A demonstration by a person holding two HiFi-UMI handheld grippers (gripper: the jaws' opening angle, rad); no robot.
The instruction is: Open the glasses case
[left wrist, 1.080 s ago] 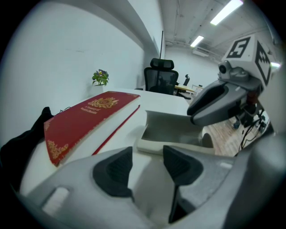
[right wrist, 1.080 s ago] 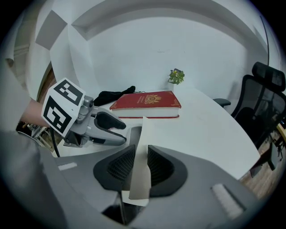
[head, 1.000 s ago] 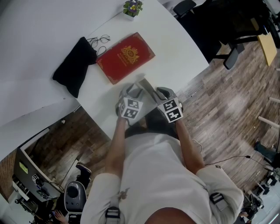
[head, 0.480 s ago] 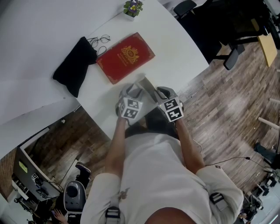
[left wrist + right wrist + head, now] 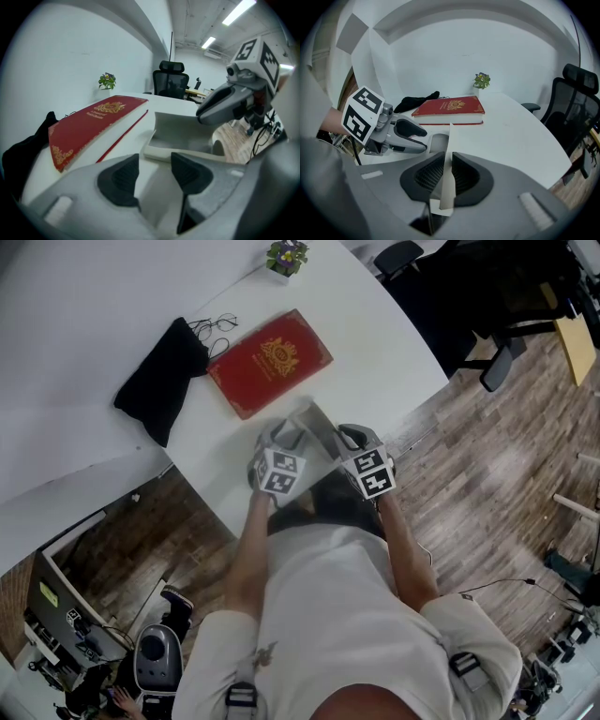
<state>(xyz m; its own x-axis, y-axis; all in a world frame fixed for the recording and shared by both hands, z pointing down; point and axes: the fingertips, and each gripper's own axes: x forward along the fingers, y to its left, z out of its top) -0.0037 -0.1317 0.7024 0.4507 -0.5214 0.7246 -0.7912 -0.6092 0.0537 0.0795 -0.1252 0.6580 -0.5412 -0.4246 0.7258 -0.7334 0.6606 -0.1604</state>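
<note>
The right claw, jaws just closing thin onto the lid of the glasses case at the tabletop's near edge, may drag the whole case off, since the left claw gapes empty.

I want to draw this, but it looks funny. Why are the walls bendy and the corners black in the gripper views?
Left gripper view: a wide-angle lens bends the wall and leaves dark corners; the ceiling lights glare white. Right gripper view: same bend; the red book is sharp, the right tongs up close a bit soft. Head view: much less bend, even light.
</note>
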